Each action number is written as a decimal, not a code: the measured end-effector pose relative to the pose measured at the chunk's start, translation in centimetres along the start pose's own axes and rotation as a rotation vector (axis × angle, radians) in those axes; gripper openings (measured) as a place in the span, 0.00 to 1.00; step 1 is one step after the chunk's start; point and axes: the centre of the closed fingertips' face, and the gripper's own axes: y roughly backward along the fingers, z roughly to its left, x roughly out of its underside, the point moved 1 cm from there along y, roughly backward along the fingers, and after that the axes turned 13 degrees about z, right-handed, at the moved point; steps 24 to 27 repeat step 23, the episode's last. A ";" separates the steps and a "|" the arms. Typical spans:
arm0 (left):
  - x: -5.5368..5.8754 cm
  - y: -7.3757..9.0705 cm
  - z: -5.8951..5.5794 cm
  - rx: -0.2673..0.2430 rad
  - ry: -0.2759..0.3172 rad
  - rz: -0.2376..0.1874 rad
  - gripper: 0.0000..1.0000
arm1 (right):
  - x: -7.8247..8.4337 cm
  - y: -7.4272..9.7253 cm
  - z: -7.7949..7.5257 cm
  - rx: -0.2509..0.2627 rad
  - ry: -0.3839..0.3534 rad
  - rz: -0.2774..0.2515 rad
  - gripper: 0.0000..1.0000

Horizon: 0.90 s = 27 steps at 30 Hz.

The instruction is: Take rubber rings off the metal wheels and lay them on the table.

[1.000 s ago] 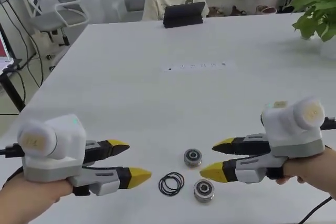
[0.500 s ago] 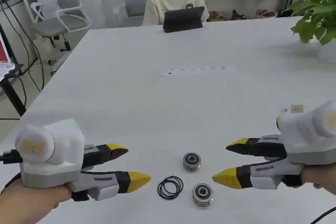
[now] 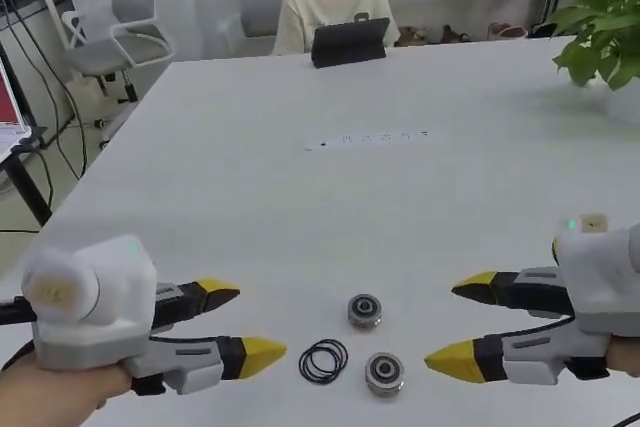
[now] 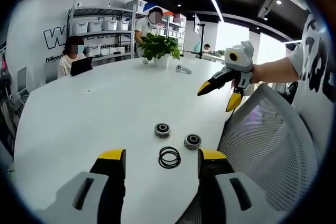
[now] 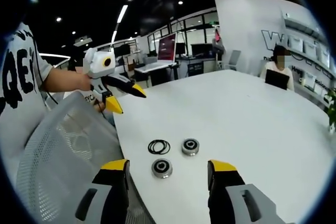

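Two bare metal wheels (image 3: 365,310) (image 3: 385,372) lie near the front edge of the white table (image 3: 300,187). A small pile of black rubber rings (image 3: 324,360) rests flat on the table just left of them. My left gripper (image 3: 258,323) hovers open to the left of the rings, holding nothing. To the right of the wheels my right gripper (image 3: 442,324) is also open, with nothing between its yellow tips. In the left gripper view the wheels (image 4: 162,130) (image 4: 192,141) and rings (image 4: 169,157) lie ahead of the spread jaws. The right gripper view has the wheels (image 5: 190,146) (image 5: 161,167) and rings (image 5: 158,146) ahead too.
A person sits at the table's far end behind a dark tablet (image 3: 350,39). A potted plant (image 3: 600,27) stands at the far right and an office chair (image 3: 110,27) at the far left. A mesh chair back (image 4: 268,145) is close behind the table's near edge.
The right gripper has drawn back to the right and lower, away from the wheels. The left gripper has sunk slightly. Wheels and rings have stayed where they lay.
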 end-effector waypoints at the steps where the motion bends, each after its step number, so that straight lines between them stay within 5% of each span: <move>1: 0.0 0.1 0.0 -0.001 0.001 0.000 0.53 | 0.1 0.1 0.0 0.001 0.000 0.001 0.58; 27: 0.7 0.3 -0.5 0.000 0.004 0.019 0.58 | 1.2 0.9 0.4 0.023 -0.012 -0.008 0.61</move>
